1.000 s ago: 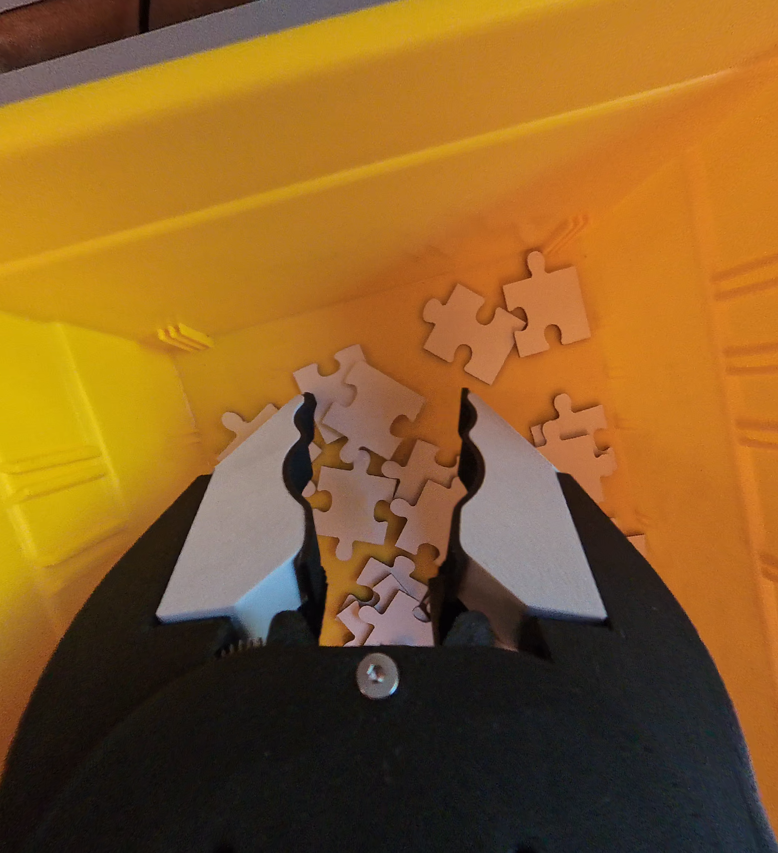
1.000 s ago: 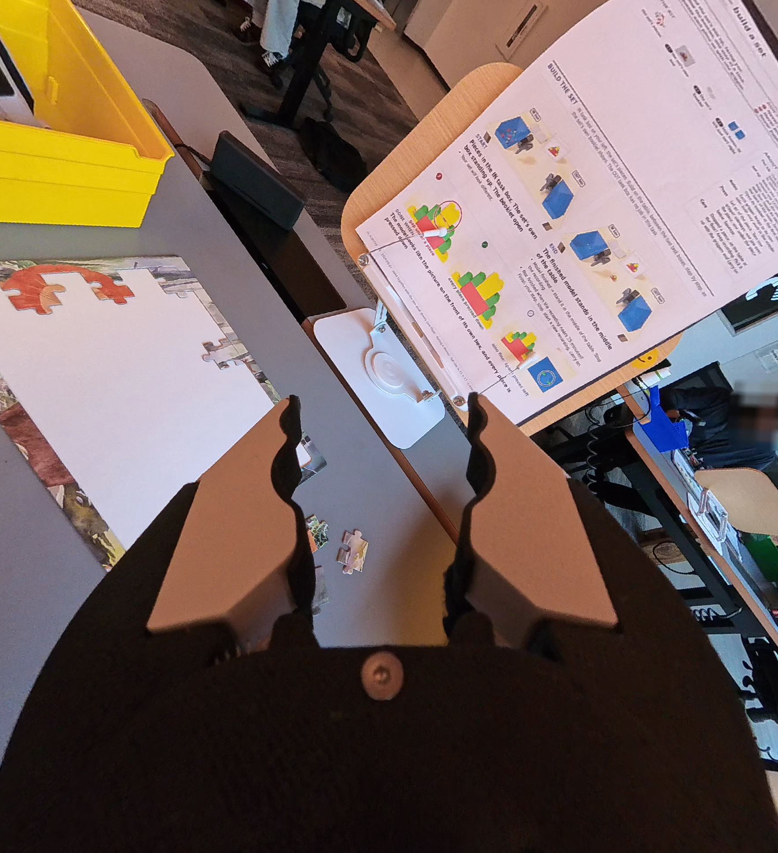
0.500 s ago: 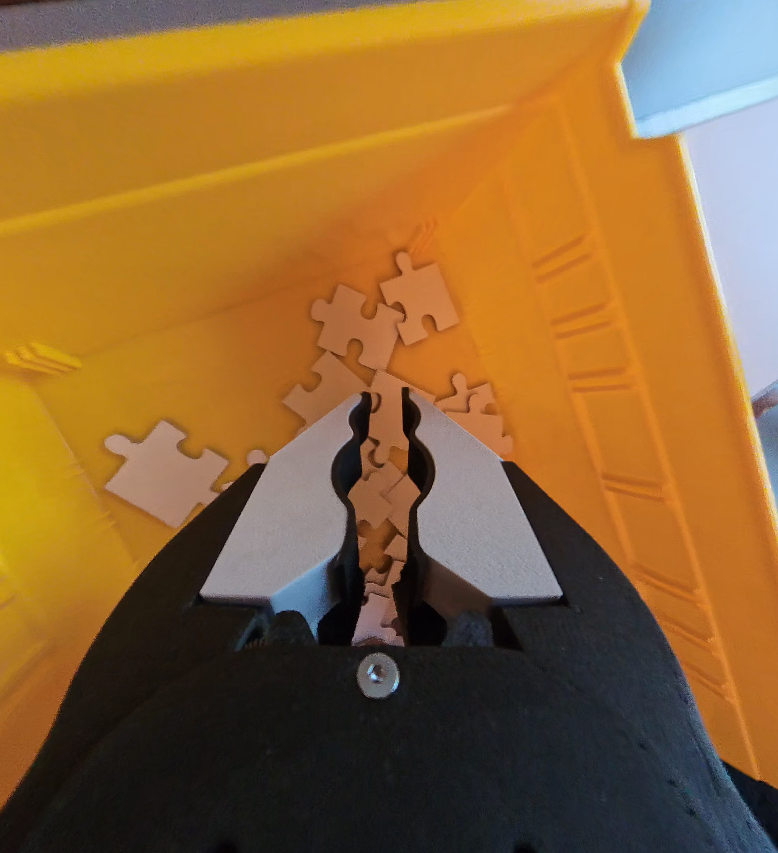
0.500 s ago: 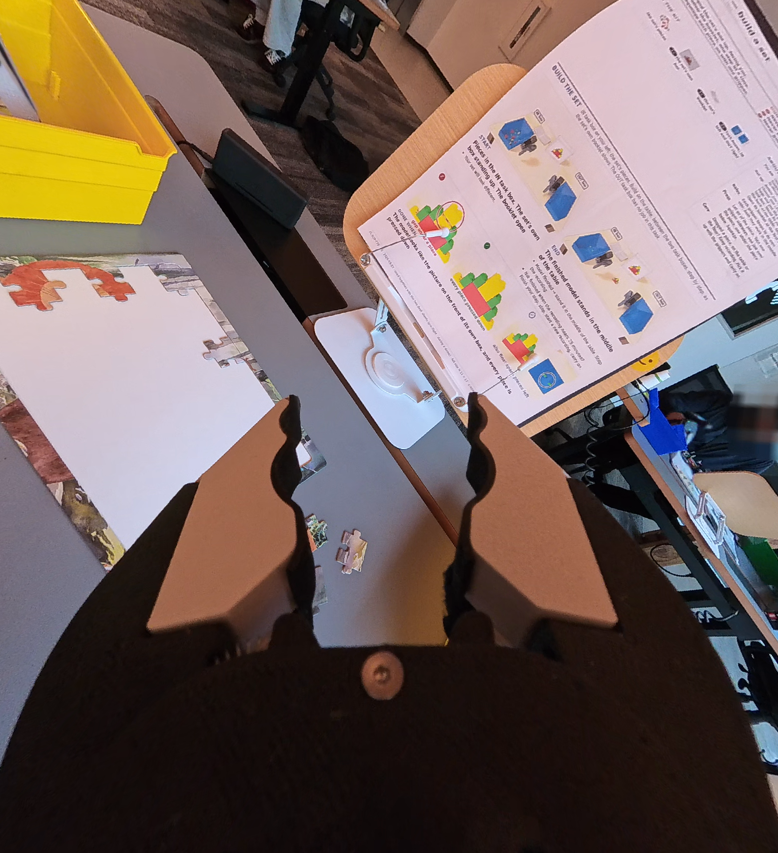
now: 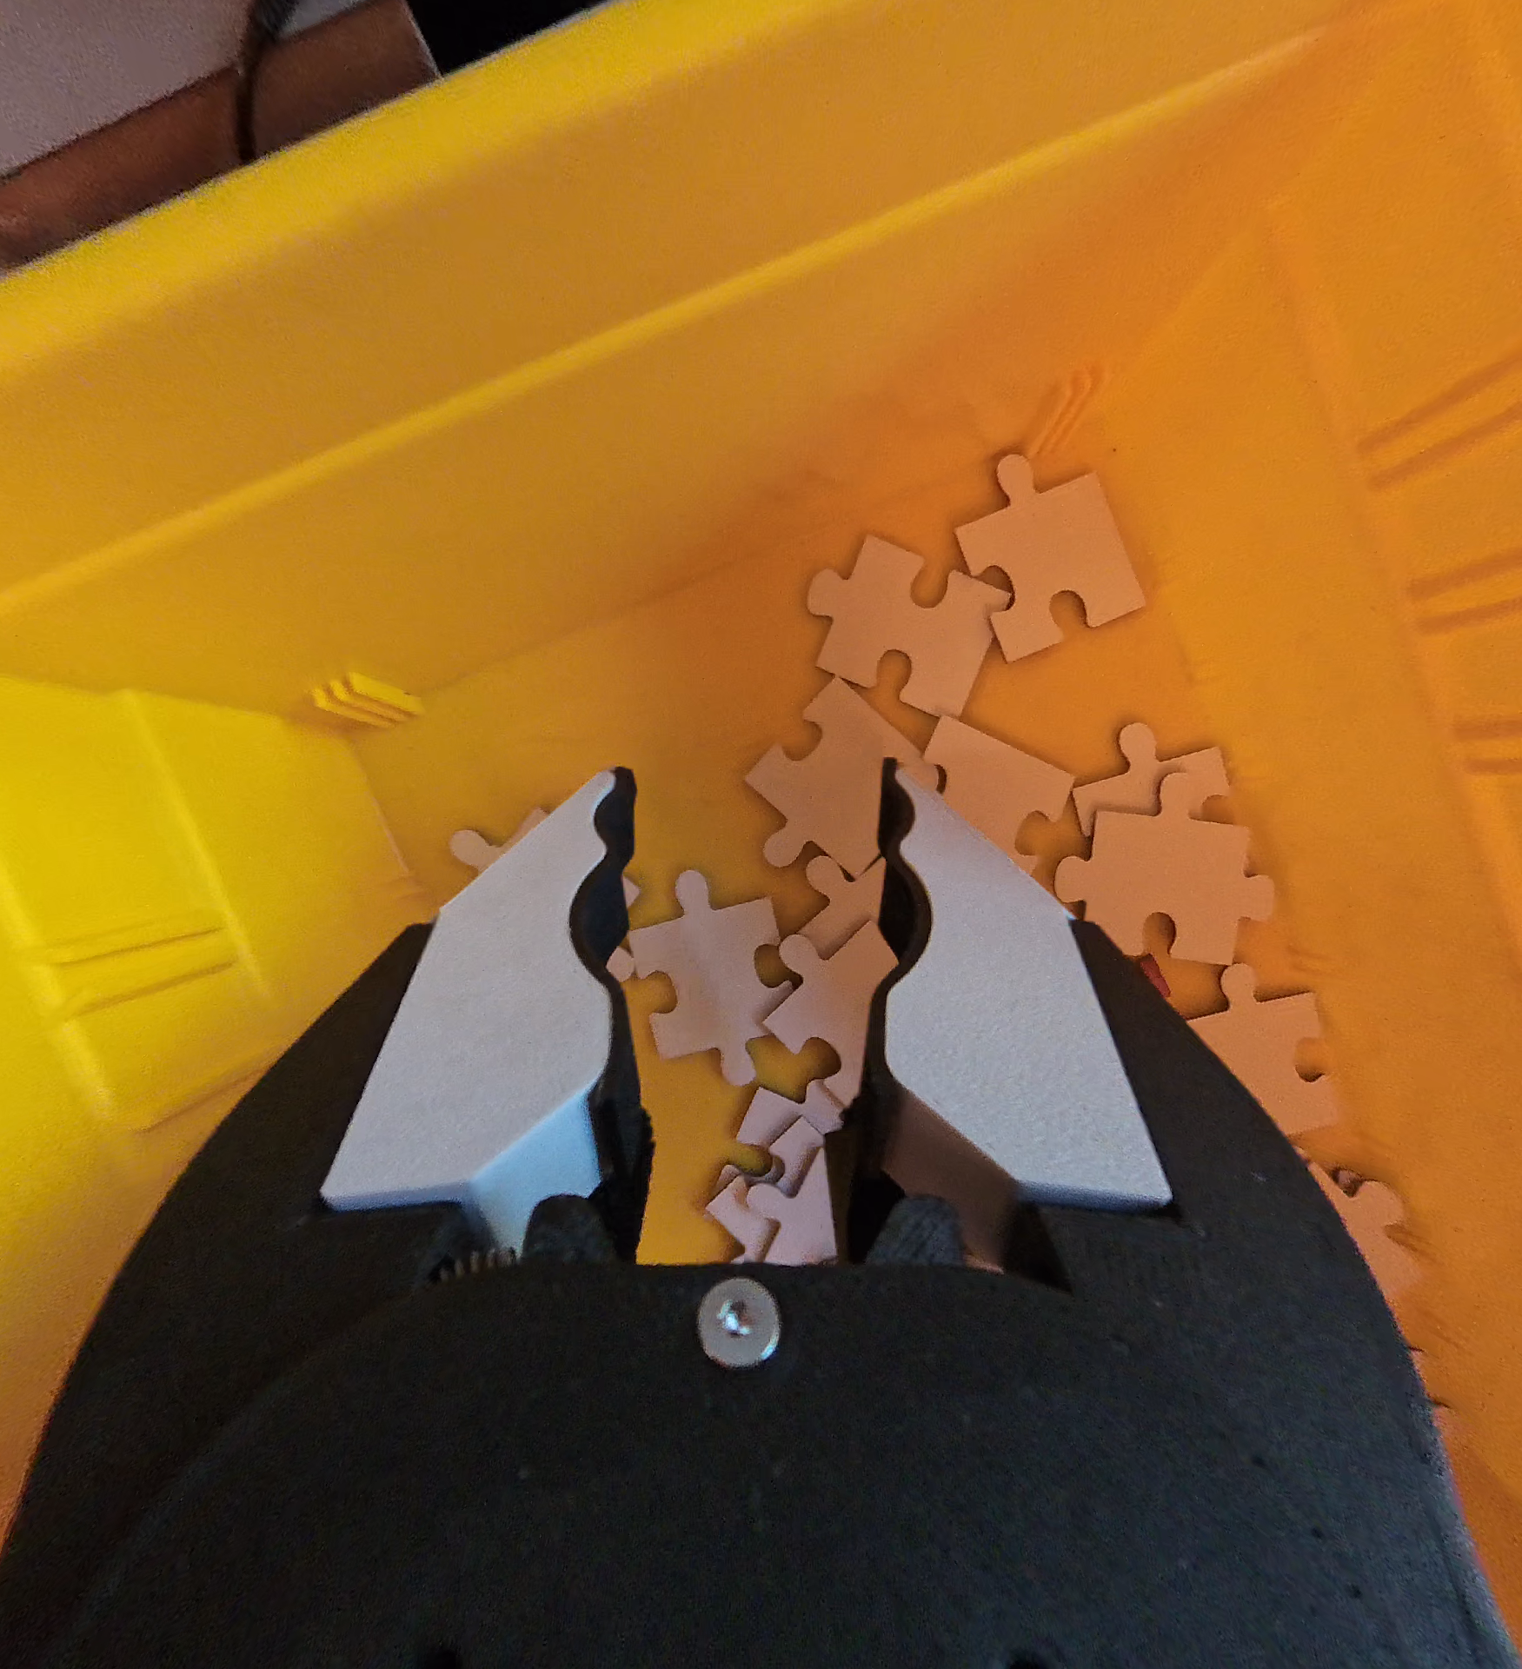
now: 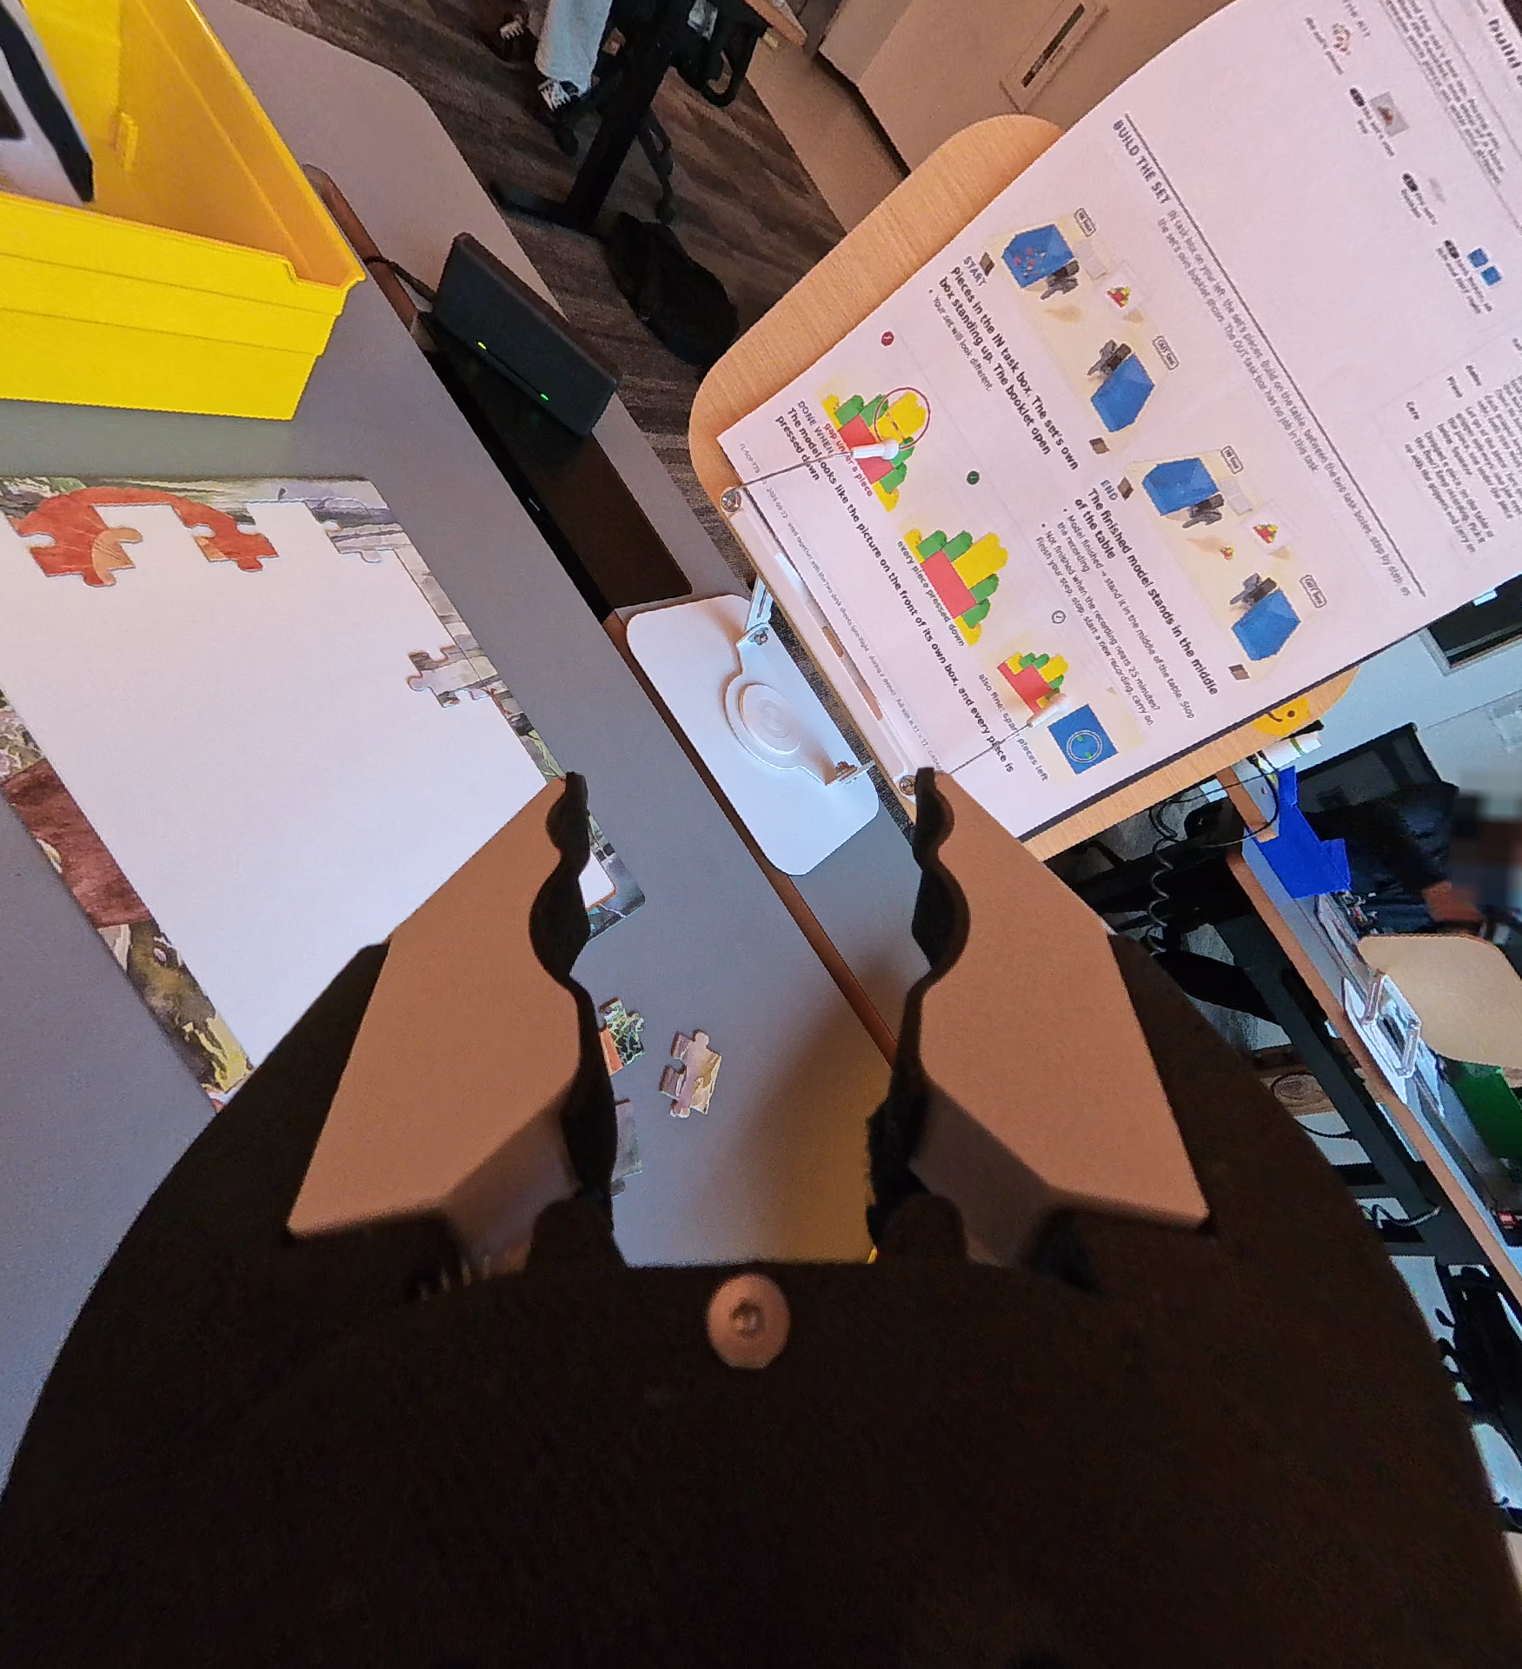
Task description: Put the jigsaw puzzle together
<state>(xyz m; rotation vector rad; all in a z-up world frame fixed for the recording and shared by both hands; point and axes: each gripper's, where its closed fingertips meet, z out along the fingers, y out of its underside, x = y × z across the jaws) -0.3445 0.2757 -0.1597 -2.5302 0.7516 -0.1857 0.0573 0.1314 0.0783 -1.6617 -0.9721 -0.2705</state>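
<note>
Left tongs [image 5: 752, 795] reopened over bin [image 5: 558, 379] pieces [image 5: 710, 975]; right tongs [image 6: 743, 795] released, idle.

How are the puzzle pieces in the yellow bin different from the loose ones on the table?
The bin pieces lie blank side up in an overlapping heap; the table pieces show printed pictures and lie apart. The bin pieces are many, the table pieces few. Both groups are loose, joined to nothing.

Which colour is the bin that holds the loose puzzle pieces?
The bin is yellow; the left wrist view shows it best.
</note>
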